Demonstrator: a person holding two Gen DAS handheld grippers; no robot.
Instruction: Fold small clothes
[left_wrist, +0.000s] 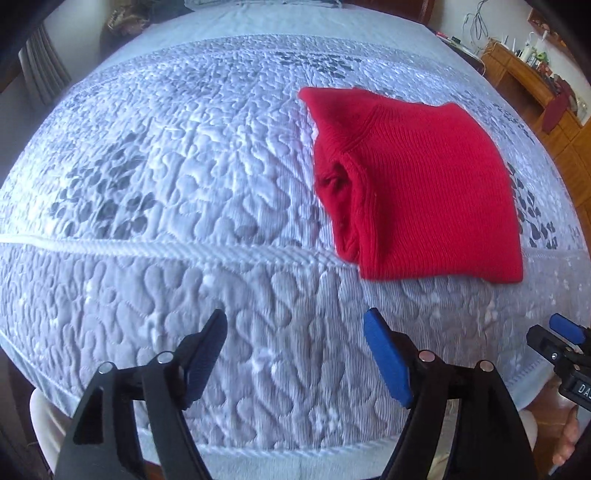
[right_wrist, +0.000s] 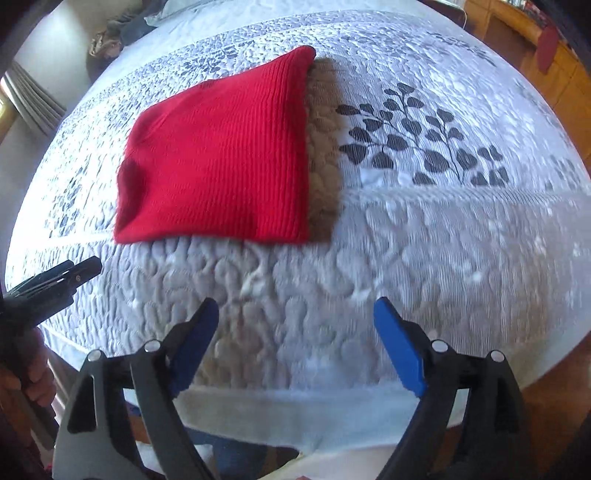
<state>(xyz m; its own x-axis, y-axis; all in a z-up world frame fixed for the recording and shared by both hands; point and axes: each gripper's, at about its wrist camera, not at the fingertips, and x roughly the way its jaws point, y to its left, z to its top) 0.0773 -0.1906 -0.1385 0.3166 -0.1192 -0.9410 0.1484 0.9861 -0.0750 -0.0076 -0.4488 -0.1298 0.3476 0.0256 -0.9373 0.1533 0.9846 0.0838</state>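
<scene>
Left wrist view shows your left gripper (left_wrist: 295, 332) hanging over bare quilt with its jaws spread wide and nothing between the blue pads; the red knit garment (left_wrist: 417, 192) lies folded into a compact block ahead of it and off to the right, apart from both fingers. It rests flat on the grey-and-white quilted bedspread (left_wrist: 166, 184), its nearer edge lying across the raised seam in the quilt, with a bunched fold showing along its left side. At the right edge of that picture you can see the tip of your right gripper (left_wrist: 565, 332), just beside a hand. Right wrist view has your right gripper (right_wrist: 295, 325) likewise standing wide, empty, above the quilt near the bed's front edge, with the folded garment (right_wrist: 218, 155) ahead and to the left, casting a shadow on its right side. A dark leaf print (right_wrist: 424, 147) lies on the quilt to the right of it.
</scene>
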